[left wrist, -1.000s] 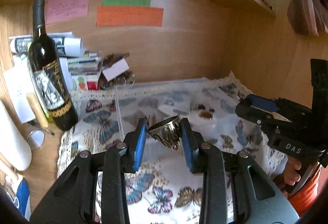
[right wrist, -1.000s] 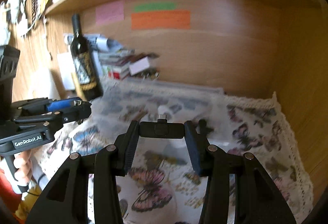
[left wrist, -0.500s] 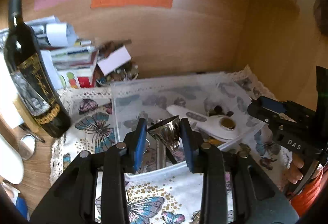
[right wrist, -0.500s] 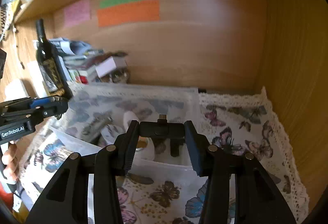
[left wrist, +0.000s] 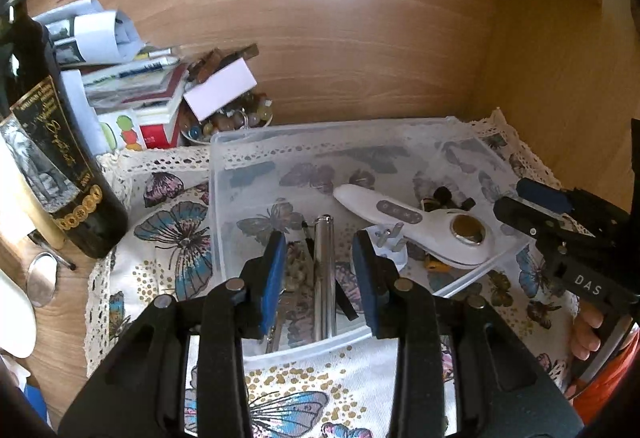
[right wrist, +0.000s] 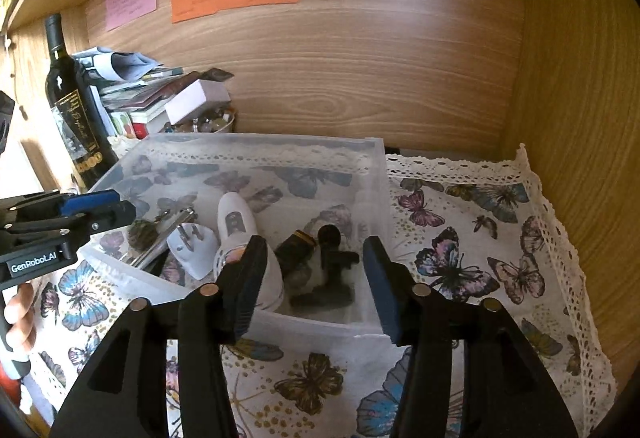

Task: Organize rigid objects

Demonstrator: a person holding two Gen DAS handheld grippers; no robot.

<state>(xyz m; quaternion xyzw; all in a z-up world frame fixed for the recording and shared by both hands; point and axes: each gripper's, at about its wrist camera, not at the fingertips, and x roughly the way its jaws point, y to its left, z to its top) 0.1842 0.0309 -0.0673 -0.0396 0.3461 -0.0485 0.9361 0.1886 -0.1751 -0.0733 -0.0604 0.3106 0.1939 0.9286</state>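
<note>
Several rigid objects already lie in the clear plastic bin [left wrist: 224, 197] in the left wrist view: a metal cylinder [left wrist: 324, 270], a white handheld device [left wrist: 420, 230] and a white plug [left wrist: 390, 242]. The left gripper [left wrist: 320, 270] hangs above the bin's near wall, jaws spread and empty.

In the right wrist view, the right gripper [right wrist: 312, 278] is likewise wide and holds nothing, poised over the bin's near right corner, where dark items [right wrist: 320, 270] sit. The butterfly cloth [right wrist: 460, 258] on the tabletop beside the bin shows no loose objects, so the sorting looks largely done as far as these views reach.
</note>
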